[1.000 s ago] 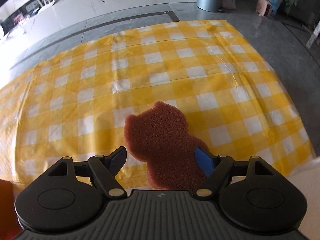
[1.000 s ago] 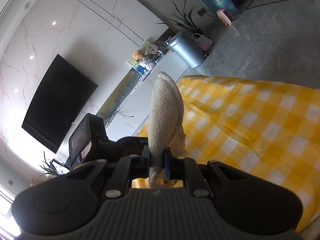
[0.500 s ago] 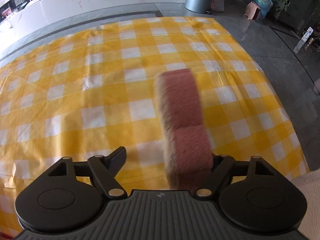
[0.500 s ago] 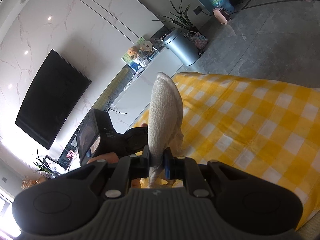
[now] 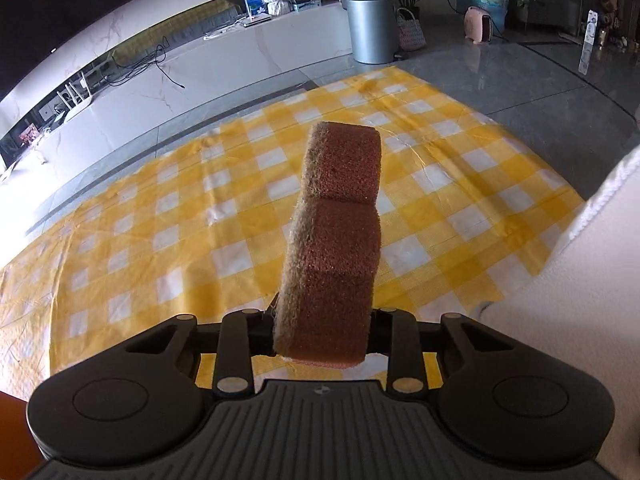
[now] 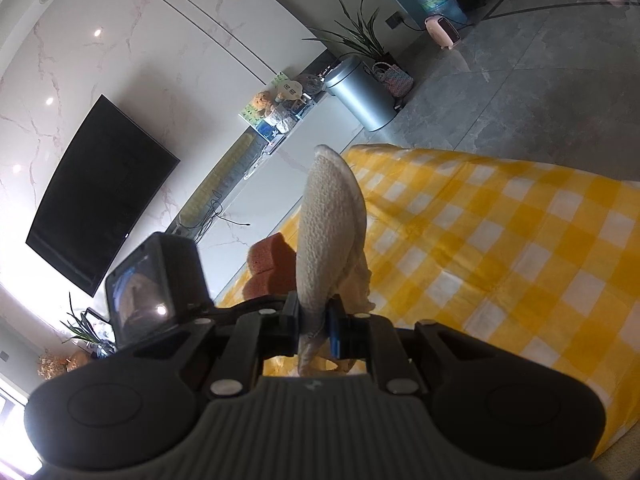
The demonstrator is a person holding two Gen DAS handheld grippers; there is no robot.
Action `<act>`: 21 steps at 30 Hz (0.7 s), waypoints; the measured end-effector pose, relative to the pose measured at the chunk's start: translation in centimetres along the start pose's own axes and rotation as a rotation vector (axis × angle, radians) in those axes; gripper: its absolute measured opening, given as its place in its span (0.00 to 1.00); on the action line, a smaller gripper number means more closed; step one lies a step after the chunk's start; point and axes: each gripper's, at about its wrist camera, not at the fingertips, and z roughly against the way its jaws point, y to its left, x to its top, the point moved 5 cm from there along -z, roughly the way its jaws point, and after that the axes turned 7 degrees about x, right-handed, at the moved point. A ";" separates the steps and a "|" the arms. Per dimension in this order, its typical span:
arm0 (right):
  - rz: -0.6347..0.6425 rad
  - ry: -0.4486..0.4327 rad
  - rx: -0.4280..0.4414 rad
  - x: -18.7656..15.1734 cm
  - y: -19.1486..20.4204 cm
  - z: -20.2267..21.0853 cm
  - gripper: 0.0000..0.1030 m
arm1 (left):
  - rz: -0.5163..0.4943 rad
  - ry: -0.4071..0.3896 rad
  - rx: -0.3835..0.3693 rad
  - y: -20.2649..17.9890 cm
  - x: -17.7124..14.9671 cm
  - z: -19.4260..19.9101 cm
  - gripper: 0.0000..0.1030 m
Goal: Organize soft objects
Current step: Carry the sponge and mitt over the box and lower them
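Above the yellow checked cloth [image 5: 168, 216], the left gripper [image 5: 322, 330] is closing on a brown sponge [image 5: 334, 248] held edge-on, clear of the cloth. Beside it, the right gripper [image 6: 316, 320] pinches a cream sponge [image 6: 330, 232] upright.

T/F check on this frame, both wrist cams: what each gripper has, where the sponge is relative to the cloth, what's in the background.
1. The left gripper has the brown sponge between its jaws. True; the jaws are closing on it.
2. The brown sponge lies flat on the yellow checked cloth. False: it stands edge-on in the gripper, above the cloth.
3. The right gripper is empty. False: it is shut on a cream textured pad.
4. A metal bin stands on the floor beyond the cloth. True.
5. The TV on the wall is showing a picture. False: its screen is dark.
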 end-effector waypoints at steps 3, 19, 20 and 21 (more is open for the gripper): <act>0.006 -0.005 0.014 0.0 0.6 0.2 0.12 | -0.015 -0.030 0.000 1.0 -0.3 2.1 0.35; 0.274 0.036 0.263 -3.3 14.0 0.8 0.12 | 0.135 -0.217 0.011 16.6 -3.1 15.4 0.35; 0.292 0.044 0.299 -3.8 15.2 1.0 0.12 | 0.150 -0.232 0.011 17.9 -3.7 16.5 0.35; 0.308 0.052 0.339 -4.3 16.4 1.2 0.12 | 0.164 -0.248 0.014 19.3 -4.2 17.6 0.35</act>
